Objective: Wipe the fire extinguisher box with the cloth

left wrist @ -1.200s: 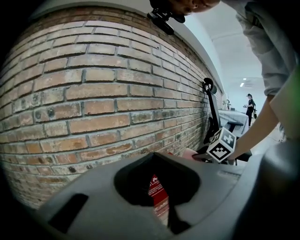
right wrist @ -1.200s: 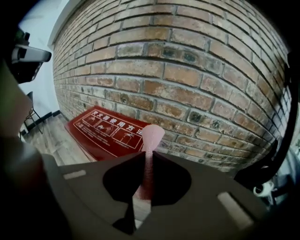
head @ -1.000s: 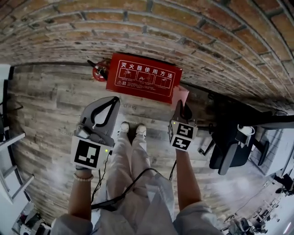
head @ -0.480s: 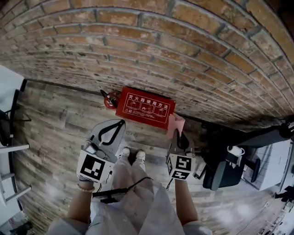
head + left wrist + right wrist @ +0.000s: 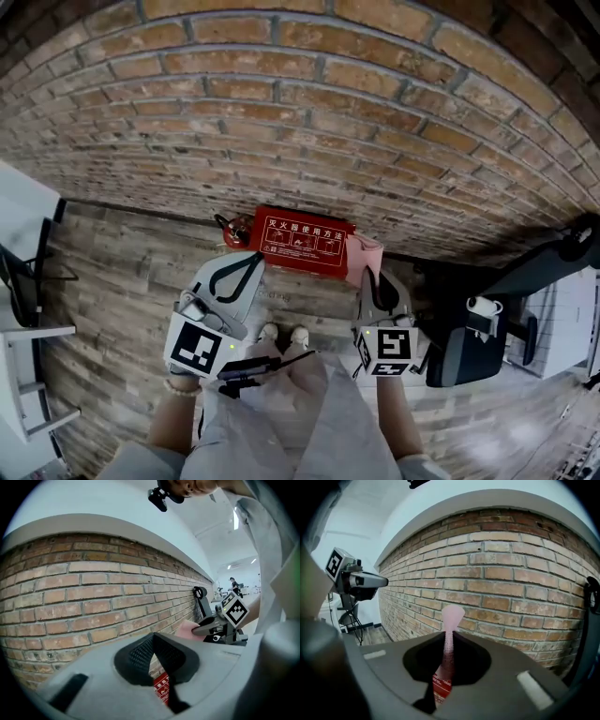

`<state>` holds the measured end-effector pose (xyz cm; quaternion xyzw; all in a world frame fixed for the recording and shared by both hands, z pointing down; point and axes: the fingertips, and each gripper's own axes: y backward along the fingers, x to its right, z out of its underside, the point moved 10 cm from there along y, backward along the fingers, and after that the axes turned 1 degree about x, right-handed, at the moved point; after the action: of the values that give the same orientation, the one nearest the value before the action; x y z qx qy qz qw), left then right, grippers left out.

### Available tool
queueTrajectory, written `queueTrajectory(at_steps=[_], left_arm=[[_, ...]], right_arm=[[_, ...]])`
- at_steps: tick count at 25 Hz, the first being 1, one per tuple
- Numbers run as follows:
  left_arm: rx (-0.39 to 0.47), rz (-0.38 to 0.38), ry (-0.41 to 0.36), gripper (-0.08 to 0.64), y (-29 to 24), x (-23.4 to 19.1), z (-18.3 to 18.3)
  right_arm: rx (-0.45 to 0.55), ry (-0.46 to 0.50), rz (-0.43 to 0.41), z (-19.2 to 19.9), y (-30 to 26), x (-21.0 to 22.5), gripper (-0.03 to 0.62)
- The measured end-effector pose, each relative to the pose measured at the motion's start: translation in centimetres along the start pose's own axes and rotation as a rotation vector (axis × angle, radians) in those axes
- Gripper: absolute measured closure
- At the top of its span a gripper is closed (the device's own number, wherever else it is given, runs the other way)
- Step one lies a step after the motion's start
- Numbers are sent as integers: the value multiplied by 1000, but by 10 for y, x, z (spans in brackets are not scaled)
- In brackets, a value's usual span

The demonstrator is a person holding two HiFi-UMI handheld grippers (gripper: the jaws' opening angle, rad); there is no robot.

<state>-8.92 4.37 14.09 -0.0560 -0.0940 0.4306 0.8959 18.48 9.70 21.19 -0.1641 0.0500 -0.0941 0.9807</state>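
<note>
The box [image 5: 300,242] lay on the floor [image 5: 122,272] against the brick wall [image 5: 281,112]. Over the last second it had shrunk in the head view while more wall came in, so the person had probably straightened up. The cloth [image 5: 364,255], clamped in the right gripper [image 5: 370,274], stayed by the box's right end; wiping looked not yet begun. The left gripper [image 5: 253,257] had its jaws together, empty. White lid lettering read 灭火器使用方法.

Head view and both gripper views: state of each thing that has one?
fire extinguisher box: closed, on the floor against the brick wall.
left gripper: shut, empty.
right gripper: shut on cloth.
cloth: pinched, top end sticking past the jaws, not on the fire extinguisher box.
</note>
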Motion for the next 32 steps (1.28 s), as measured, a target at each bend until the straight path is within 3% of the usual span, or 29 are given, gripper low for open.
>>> queueTrajectory(at_steps=[12, 32], left_arm=[[34, 20, -52, 561, 9, -2, -21], [35, 16, -67, 561, 12, 0, -16]], right_arm=[[133, 59, -64, -50, 17, -25, 565], [106, 109, -86, -50, 21, -33, 565]])
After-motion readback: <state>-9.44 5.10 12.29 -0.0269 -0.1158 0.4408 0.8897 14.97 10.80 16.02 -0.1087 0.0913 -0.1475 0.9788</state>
